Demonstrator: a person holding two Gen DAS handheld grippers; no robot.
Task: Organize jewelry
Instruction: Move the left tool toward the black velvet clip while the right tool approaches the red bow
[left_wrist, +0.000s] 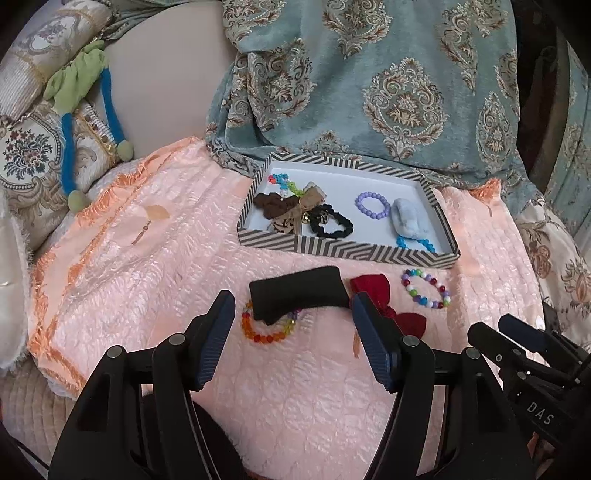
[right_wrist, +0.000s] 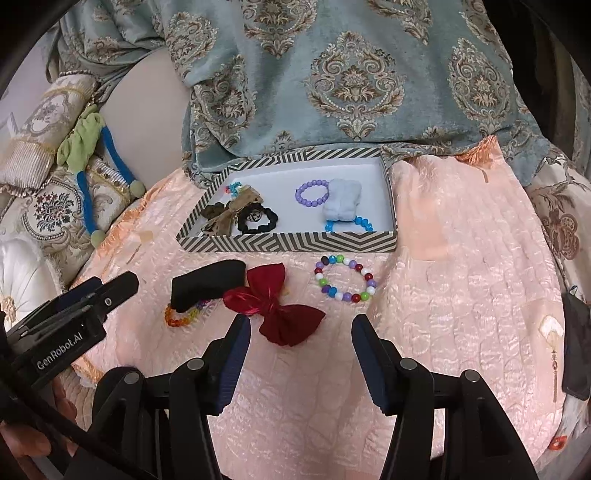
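**Four pieces outside the tray, both grippers empty**

Four items lie loose on the pink quilted bedspread (left_wrist: 155, 258), in front of the striped tray (left_wrist: 343, 251): a black velvet pad (left_wrist: 295, 293), a rainbow bead bracelet (left_wrist: 266, 328) partly tucked under that pad, a dark red bow (right_wrist: 275, 310) just beside the pad, and a multicoloured bead bracelet (right_wrist: 345, 278) a little apart from the bow, nearer the tray's front wall.

Inside the tray, the left part holds a brown scrunchie (left_wrist: 275, 203), a tan ribbon bow (left_wrist: 308, 201), a black scrunchie (left_wrist: 330, 221) and a small colourful bead string (left_wrist: 282, 182), all crowded together and touching. The right part holds a purple bead bracelet (right_wrist: 312, 192), a pale blue fluffy piece (right_wrist: 341, 203) and a blue bead bracelet (right_wrist: 349, 223) that sits partly under the fluffy piece.

The left gripper (left_wrist: 293, 339) hangs above the bedspread with its jaws spread wide and nothing between them; the black pad and rainbow bracelet lie just ahead of its tips. The right gripper (right_wrist: 301, 350) is also parted and empty, over bare bedspread, with the red bow just ahead of its left finger. Neither touches any item.

Behind the tray hangs a blue-grey patterned fabric (right_wrist: 332, 85).
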